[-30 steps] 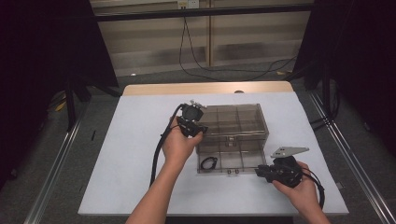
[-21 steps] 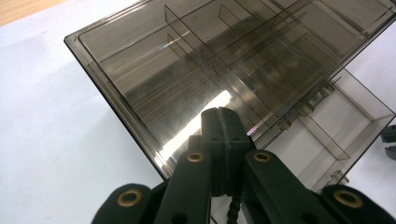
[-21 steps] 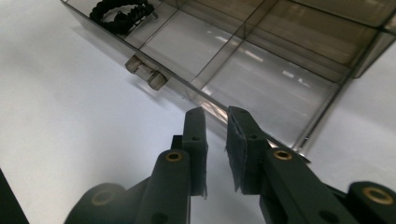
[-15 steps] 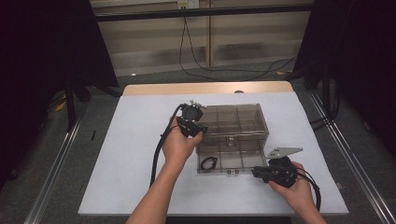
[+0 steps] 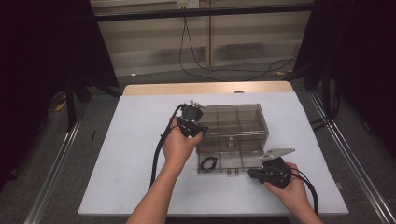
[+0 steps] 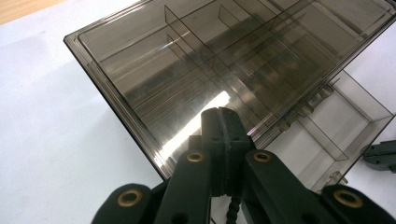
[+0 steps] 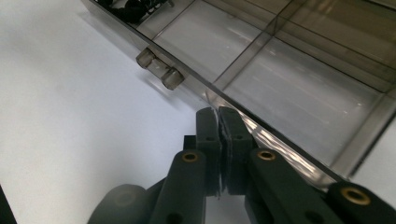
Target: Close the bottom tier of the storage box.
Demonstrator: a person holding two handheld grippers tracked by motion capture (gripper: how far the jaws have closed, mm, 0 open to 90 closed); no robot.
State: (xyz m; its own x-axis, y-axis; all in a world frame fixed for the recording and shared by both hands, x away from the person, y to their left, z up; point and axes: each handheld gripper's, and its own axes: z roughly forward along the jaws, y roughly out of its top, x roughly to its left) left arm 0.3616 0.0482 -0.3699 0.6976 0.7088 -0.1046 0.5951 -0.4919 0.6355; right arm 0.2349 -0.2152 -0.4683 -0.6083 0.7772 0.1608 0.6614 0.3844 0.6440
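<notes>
Clear compartment box (image 5: 233, 140) mid-table, lid (image 6: 224, 60) raised. Left gripper (image 5: 191, 122) clamped on the lid edge; right gripper (image 5: 256, 173), jaws just closed, at front wall. Light, rigid, slippery plastic: grip rims

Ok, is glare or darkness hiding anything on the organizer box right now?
Left gripper view: a bright glare streak on the raised lid just ahead of the jaws, dividers otherwise readable. Right gripper view: a thin glint along the organizer box front wall. High view: the surroundings are dark, the table evenly lit.
</notes>
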